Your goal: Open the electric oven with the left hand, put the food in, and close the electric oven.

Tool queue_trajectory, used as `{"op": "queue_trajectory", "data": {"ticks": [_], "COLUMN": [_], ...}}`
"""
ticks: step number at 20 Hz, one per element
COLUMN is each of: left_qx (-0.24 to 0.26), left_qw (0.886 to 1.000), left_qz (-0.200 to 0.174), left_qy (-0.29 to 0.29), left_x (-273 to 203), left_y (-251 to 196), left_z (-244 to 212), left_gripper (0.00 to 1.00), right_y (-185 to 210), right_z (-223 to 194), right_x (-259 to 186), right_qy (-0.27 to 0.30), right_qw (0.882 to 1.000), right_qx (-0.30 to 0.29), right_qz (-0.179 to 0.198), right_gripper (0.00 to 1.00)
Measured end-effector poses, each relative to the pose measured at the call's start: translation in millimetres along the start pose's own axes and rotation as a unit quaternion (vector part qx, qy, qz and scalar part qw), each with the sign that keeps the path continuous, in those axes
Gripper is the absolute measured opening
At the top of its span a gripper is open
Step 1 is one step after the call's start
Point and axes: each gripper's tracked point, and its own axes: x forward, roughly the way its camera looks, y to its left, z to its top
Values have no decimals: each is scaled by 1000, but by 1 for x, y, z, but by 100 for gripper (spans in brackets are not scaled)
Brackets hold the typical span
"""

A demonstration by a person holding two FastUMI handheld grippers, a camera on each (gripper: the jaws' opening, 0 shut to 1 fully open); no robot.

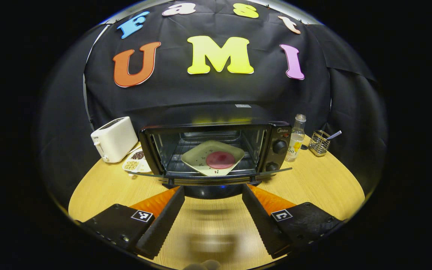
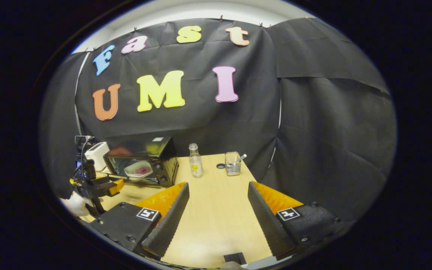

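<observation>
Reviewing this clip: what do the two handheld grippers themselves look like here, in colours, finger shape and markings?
Both the left gripper and the right gripper have two wedge-shaped fingers with ribbed black inner pads, orange outer faces and black bases, each carrying a small square black-and-white marker. In the right gripper view, the left gripper appears farther off as a black frame with orange parts and cables, held by a hand in a white glove.
</observation>
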Motion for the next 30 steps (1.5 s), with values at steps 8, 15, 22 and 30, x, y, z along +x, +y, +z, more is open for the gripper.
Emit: {"op": "queue_trajectory", "data": {"ticks": [8,15,22,30], "left_qx": [1,-27,-19,-26], "left_qw": [1000,999,1000,997], "left_qz": [2,4,-9,-28], "left_qy": [-29,-21,-15,-74], "left_x": [28,43,35,-32], "left_y": [4,9,-3,-30], "left_z": [42,45,32,72], "left_gripper": [99,98,98,98], "right_y": [-6,-8,-4,-2], "right_z": [-4,-2,-9,10], "right_x": [-4,-12,-14,-29], "right_qy": [3,-2,8,-18], "right_qw": [1000,1000,1000,1000], "right_qx": [6,8,9,-7], "right_qz": [-7,-13,-12,10], "right_gripper": [99,96,96,99]}}
